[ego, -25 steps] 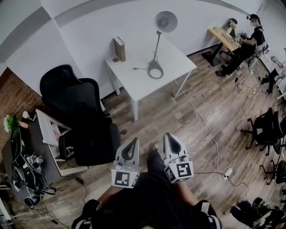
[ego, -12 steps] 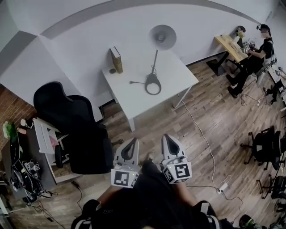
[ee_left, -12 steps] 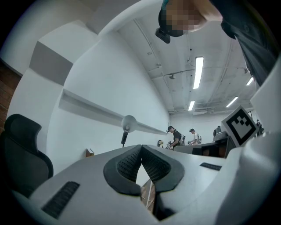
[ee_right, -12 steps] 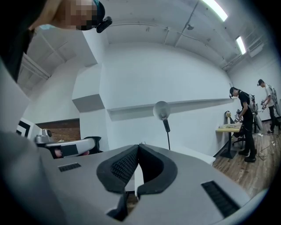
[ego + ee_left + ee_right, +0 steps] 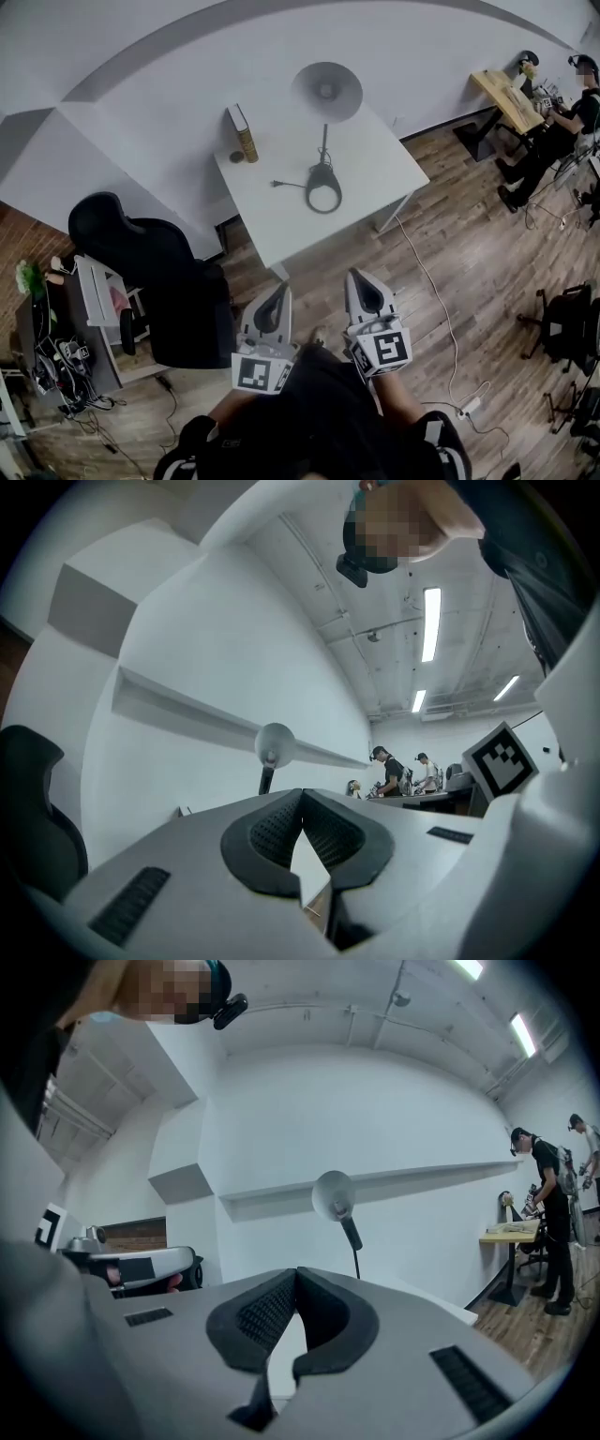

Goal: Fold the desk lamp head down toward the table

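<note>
With both jaw pairs pressed together and empty, the upright desk lamp [image 5: 326,92] stands well ahead, nearer the right gripper [image 5: 357,277] than the left gripper [image 5: 279,291].

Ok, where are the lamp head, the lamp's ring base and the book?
lamp head [image 5: 326,91], head view, centre of the shade.
ring base [image 5: 322,174], head view, its thick far rim.
book [image 5: 246,141], head view, its spine.

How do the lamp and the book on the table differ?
The lamp rises well above the book, its round head raised. The lamp stands mid-table; the book stands at the far-left corner. Both stand upright on the white table.
</note>
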A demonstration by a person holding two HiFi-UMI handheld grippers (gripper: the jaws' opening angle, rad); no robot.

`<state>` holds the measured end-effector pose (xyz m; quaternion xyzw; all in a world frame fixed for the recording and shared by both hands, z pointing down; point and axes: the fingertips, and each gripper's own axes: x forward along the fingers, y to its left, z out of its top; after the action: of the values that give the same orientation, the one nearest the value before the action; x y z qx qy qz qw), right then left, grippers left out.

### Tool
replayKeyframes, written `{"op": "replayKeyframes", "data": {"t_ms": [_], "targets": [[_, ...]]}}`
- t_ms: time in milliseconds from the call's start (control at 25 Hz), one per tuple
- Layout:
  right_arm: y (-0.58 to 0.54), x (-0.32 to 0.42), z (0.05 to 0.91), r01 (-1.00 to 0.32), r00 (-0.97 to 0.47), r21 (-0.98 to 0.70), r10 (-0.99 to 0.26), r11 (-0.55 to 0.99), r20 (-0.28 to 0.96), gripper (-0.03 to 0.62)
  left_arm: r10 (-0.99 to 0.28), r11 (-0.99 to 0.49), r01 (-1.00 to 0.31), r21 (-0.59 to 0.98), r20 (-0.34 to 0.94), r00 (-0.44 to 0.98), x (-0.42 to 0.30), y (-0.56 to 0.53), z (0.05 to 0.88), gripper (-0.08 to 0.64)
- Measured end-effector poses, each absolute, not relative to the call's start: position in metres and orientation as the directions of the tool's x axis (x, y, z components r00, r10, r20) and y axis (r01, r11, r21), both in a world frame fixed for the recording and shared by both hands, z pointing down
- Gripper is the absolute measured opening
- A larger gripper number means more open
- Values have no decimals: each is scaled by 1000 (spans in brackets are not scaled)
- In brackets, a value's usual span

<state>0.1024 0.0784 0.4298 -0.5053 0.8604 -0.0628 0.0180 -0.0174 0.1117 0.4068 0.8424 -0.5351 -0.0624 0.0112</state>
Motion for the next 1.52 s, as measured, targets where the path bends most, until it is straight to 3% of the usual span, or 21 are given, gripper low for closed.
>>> {"op": "replayKeyframes", "data": {"t_ms": [760,1120,1520], "targets": [[-17,71,418,-879,-465,-128,-885,460,11,11,-869,-490,-866,104,-133,476,-28,-20,391,26],[-80,46,403,-910,-395,-130,-918,395,-23,11,-830,-555,-822,128,-156,536,-54,-91,384,26],[-123,68,381,-939,-318,-119,-947,322,-47,11,-826,-561,-816,142,-171,538,-57,-140,376,25]]}}
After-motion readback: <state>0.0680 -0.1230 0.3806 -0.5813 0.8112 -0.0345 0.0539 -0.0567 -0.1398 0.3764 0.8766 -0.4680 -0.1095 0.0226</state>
